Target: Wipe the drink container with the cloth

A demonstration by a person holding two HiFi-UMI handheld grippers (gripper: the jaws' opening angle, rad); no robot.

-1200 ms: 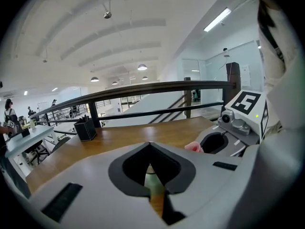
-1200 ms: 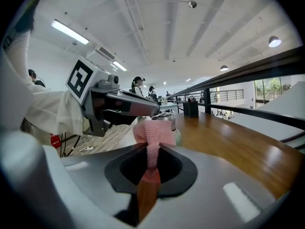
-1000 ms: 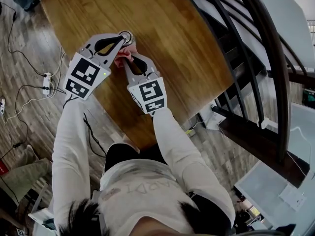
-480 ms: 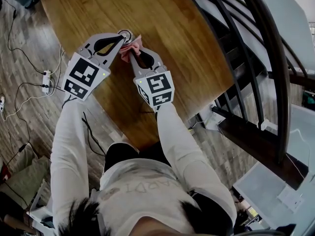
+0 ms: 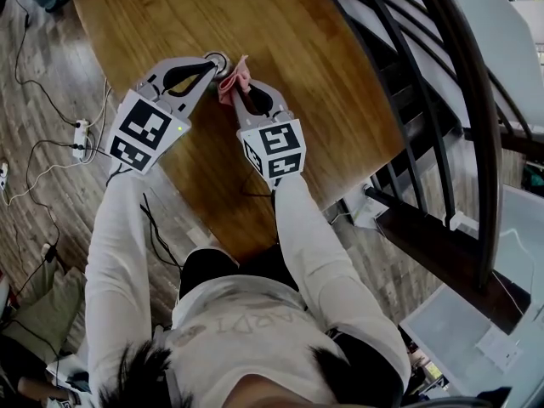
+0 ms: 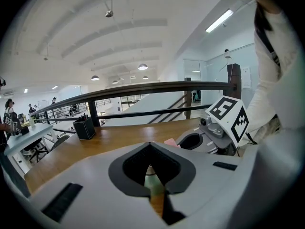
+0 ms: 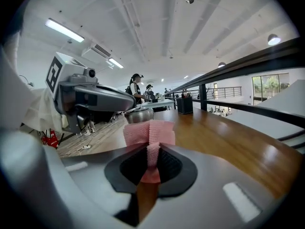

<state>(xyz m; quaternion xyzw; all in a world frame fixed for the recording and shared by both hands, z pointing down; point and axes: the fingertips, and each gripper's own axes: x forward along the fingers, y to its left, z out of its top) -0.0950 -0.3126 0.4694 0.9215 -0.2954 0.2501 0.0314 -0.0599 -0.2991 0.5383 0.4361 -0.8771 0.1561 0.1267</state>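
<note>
drink container (image 5: pixel 218 61), a small metal cup, stands upright on the wooden table (image 5: pixel 289 32) near its edge on the person's side. the left gripper (image 5: pixel 206 68) reaches it from about seven o'clock in the head view, and its jaws are clamped on the cup's sides (the right gripper view shows them pinching the cup from the left). the right gripper (image 5: pixel 237 93) comes in from about five o'clock with its jaws pressed together on a pink cloth (image 5: pixel 234 81). the folded cloth stands up in a fan above the jaw tips. the cloth sits just beside the cup, at roughly four o'clock from it; whether the two touch cannot be told. both marker cubes face up toward the head camera, with the left one (image 5: pixel 144 130) at seven o'clock from the cup and the right one (image 5: pixel 274 150) at five o'clock. a black pen holder (image 6: pixel 86 128) stands farther along the table, well apart from the cup. a dark curved railing (image 5: pixel 442 75) runs past the table at three o'clock.
</note>
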